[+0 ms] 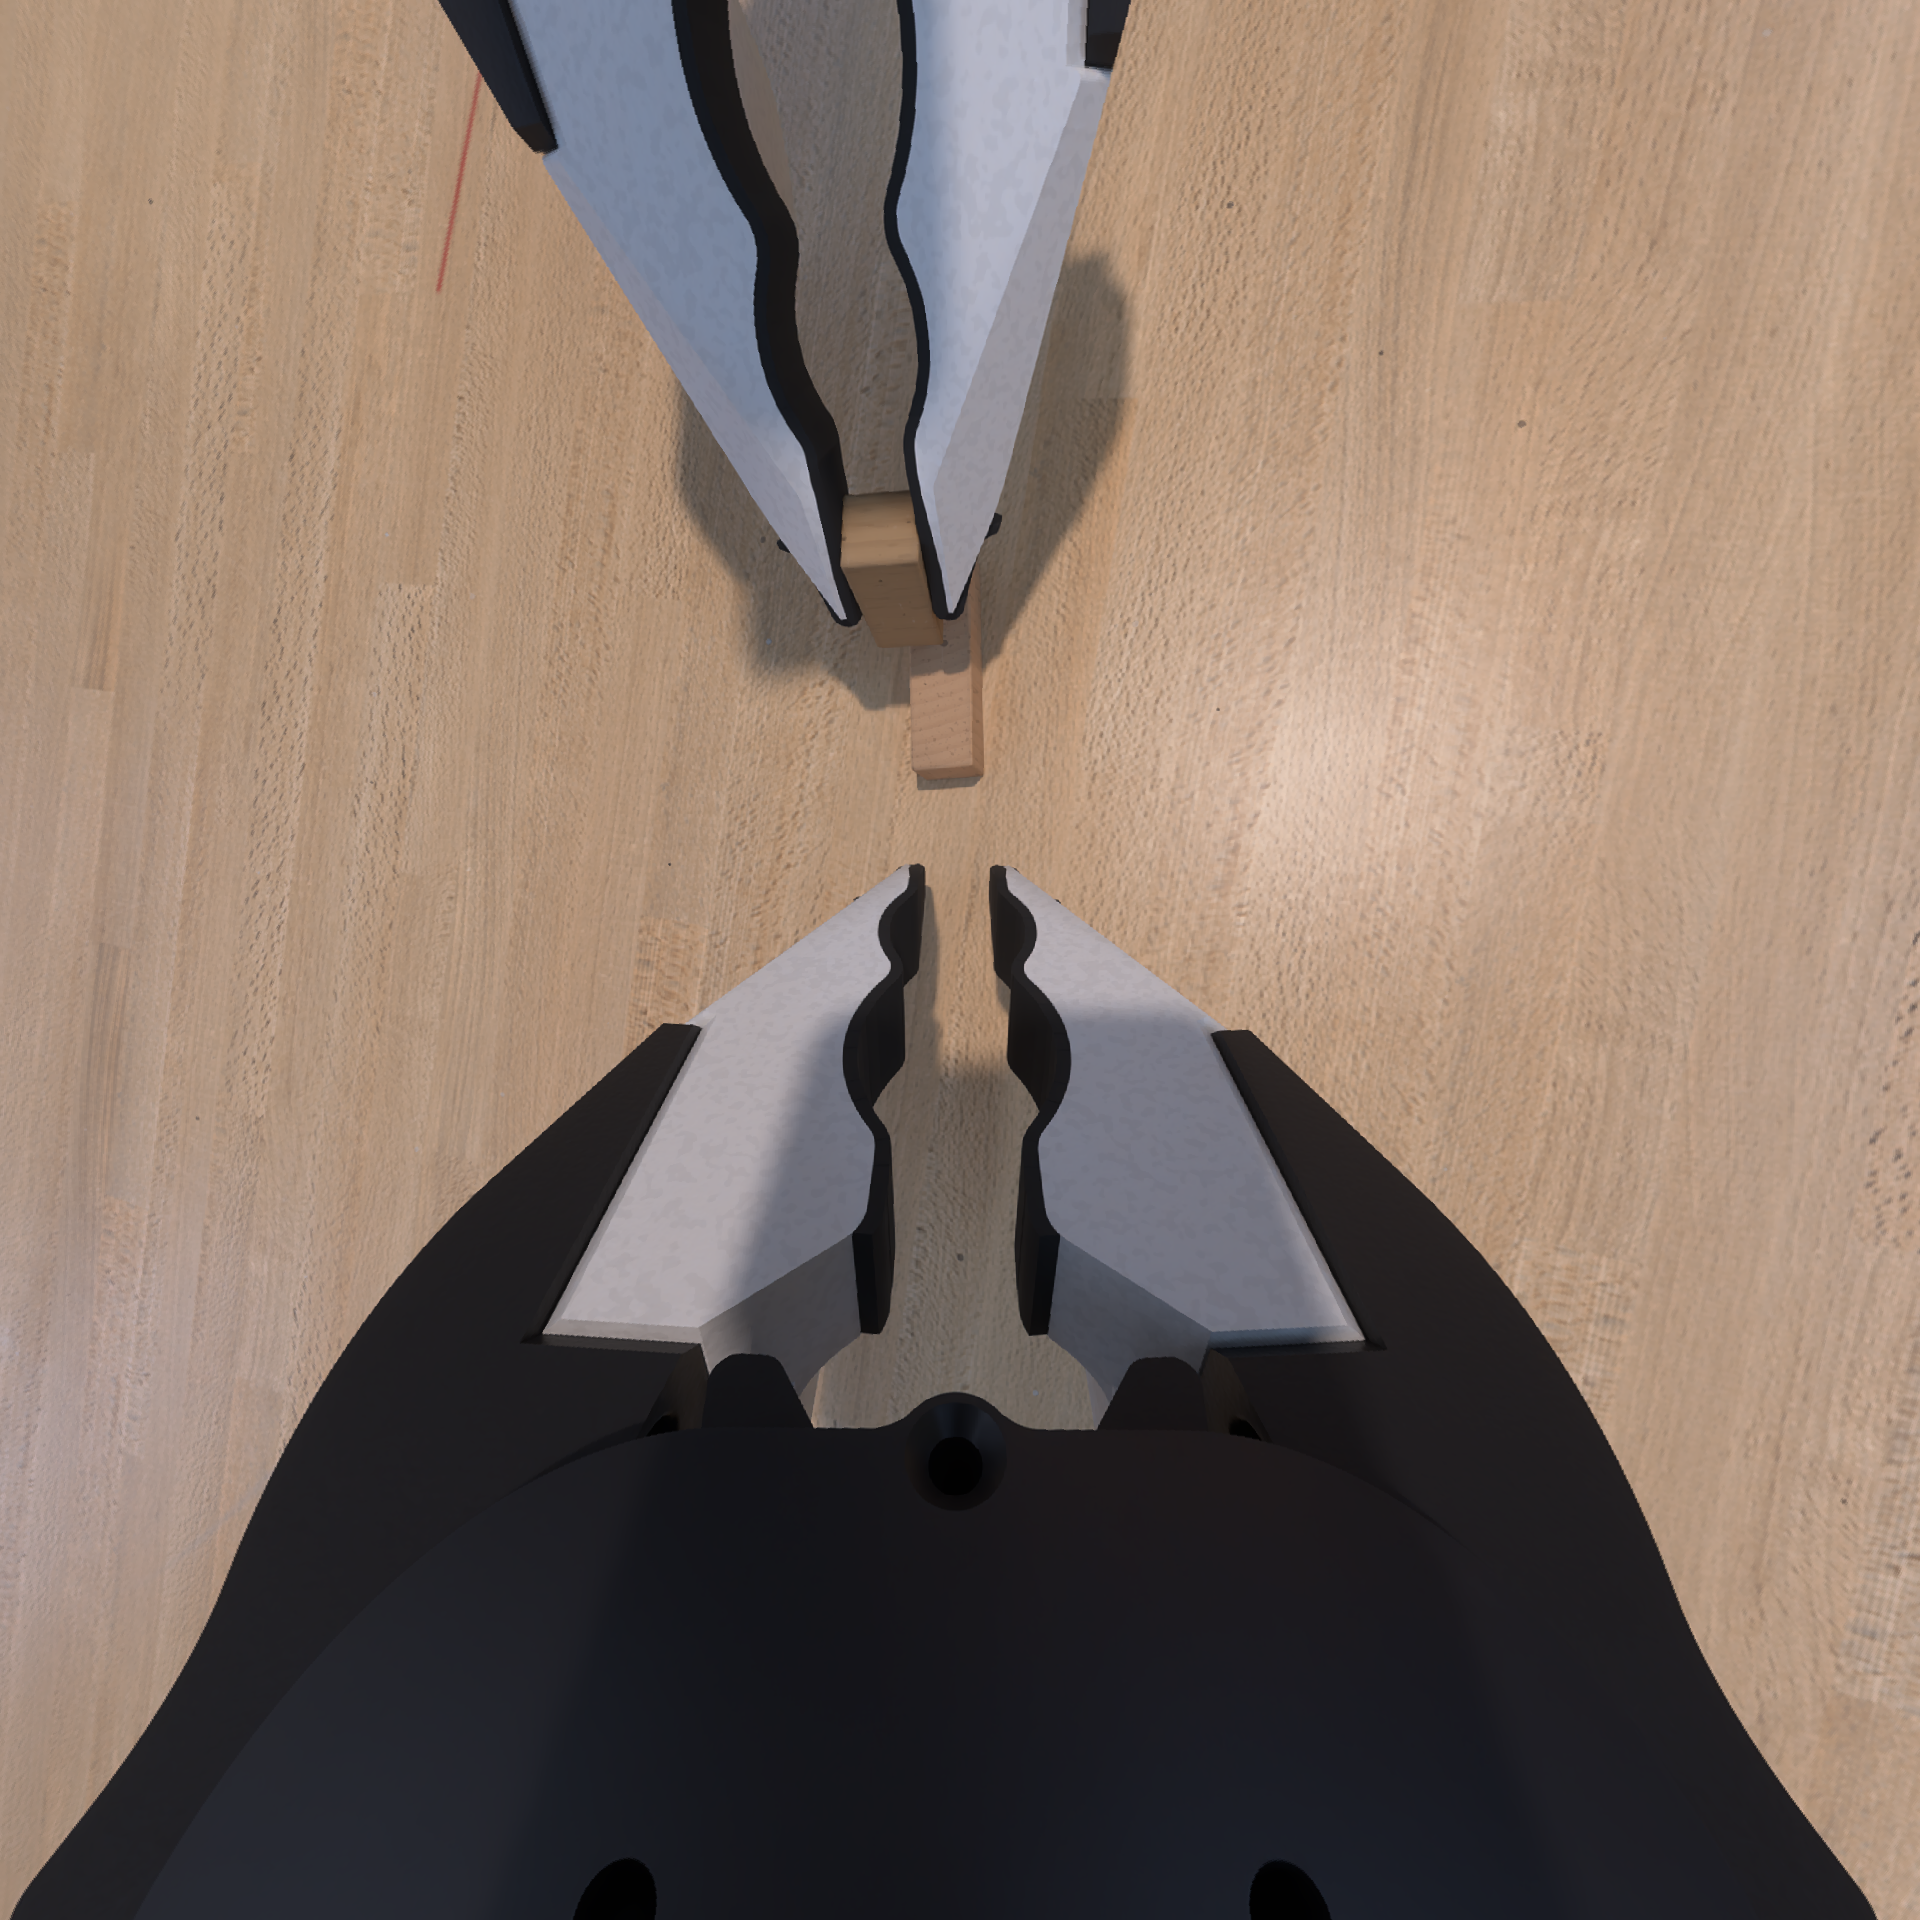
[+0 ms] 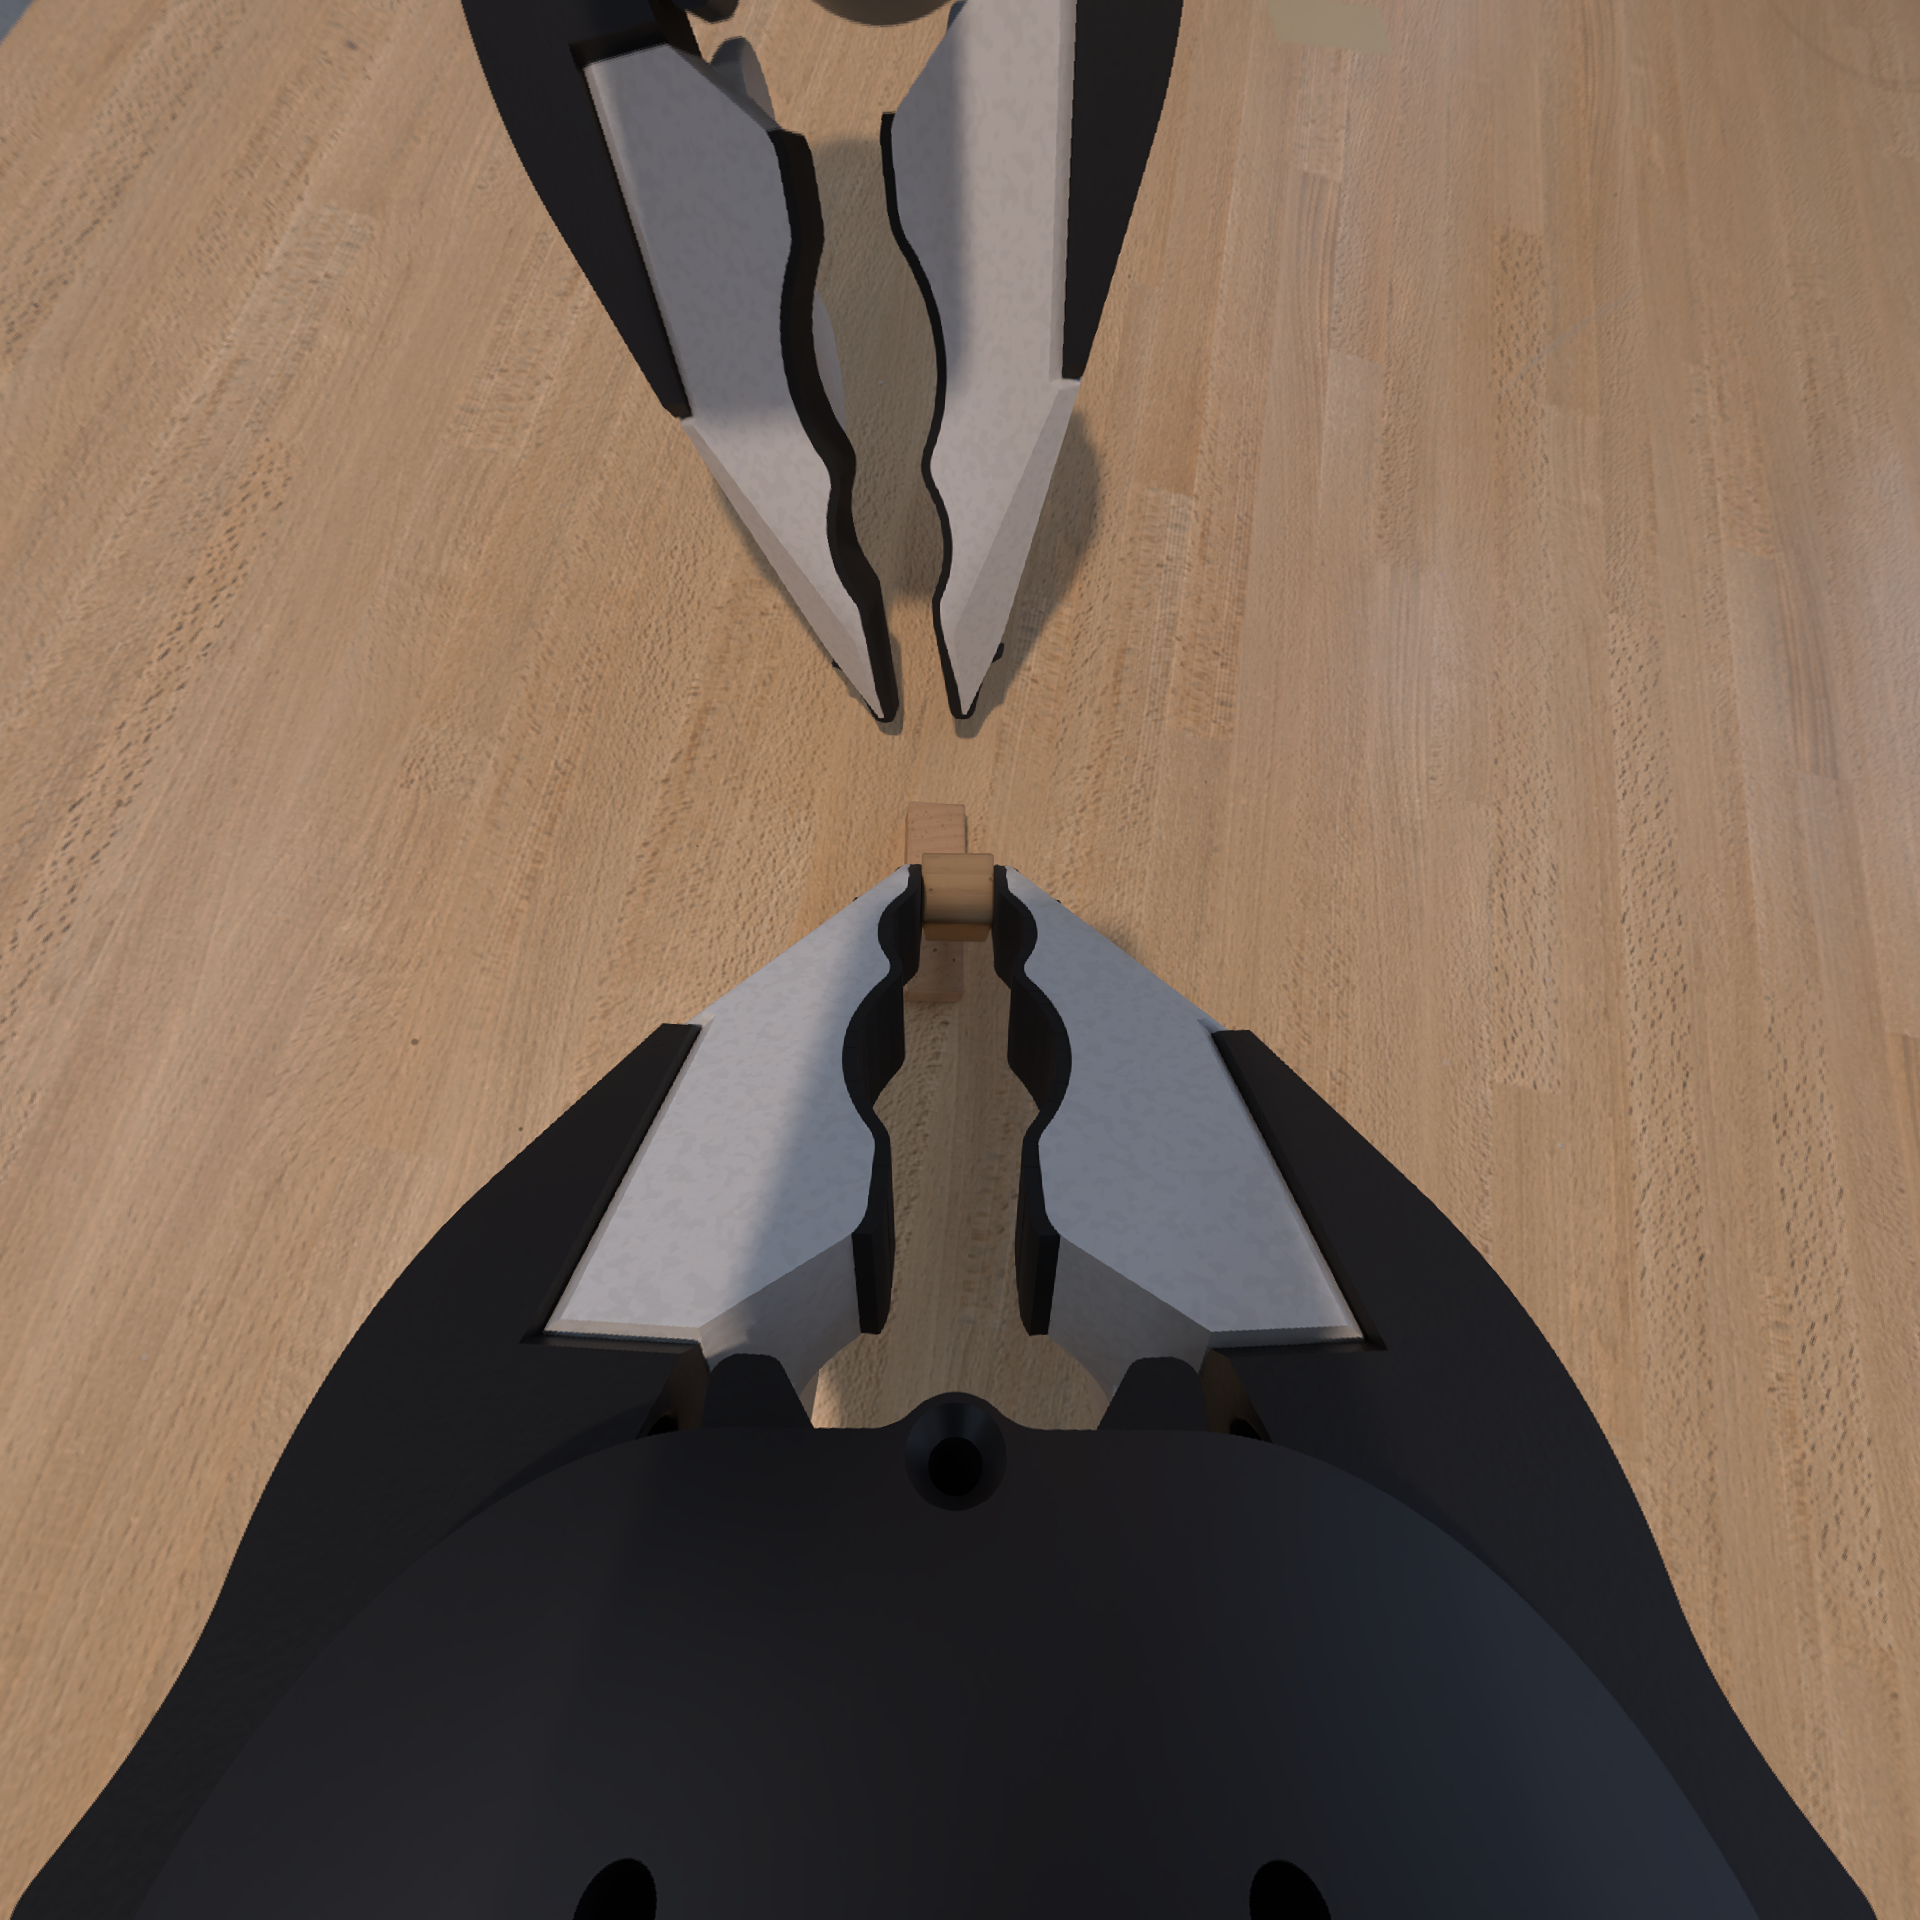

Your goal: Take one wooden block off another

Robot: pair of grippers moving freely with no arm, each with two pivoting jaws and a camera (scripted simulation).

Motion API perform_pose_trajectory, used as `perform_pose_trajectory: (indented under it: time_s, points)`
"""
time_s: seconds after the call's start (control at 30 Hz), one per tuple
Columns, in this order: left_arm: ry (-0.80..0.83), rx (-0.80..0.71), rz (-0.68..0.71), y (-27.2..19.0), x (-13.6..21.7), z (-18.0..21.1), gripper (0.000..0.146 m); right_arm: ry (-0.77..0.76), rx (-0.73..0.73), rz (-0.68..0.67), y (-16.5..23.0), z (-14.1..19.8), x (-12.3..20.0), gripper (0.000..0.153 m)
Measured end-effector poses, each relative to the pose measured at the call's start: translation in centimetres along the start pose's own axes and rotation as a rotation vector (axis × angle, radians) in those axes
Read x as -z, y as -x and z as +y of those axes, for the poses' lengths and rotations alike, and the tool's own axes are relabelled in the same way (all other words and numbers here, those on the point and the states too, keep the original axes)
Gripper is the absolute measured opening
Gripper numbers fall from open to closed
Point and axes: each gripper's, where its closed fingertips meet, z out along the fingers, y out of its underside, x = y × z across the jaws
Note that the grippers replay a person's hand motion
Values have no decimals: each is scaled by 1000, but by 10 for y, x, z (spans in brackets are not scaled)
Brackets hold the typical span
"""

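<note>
Two small pale wooden blocks sit at the middle of a wooden table. My right gripper [image 2: 956, 875] is shut on the upper block [image 2: 956, 891], which is pinched at its fingertips. In the left wrist view the right gripper [image 1: 899, 611] comes in from the top, holding the upper block [image 1: 883, 577] over the far end of the lower block [image 1: 948, 717]. The lower block [image 2: 935, 831] lies flat on the table. I cannot tell whether the two blocks touch. My left gripper [image 1: 956, 875] is narrowly open and empty, just short of the lower block's near end. It also shows in the right wrist view [image 2: 925, 715].
The wooden tabletop [image 1: 1455, 727] stretches out on both sides of the grippers. A thin red line [image 1: 457, 187] marks the table at the far left of the left wrist view. The table's edge shows at the top left corner [image 2: 8, 16] of the right wrist view.
</note>
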Motion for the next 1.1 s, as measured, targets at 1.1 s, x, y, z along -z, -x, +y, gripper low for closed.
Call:
perform_pose_trajectory:
  time_s: [1.1]
  points:
    - [-2,138,87,8,-4,-2,15,-99,-83,115,2,9,37,12]
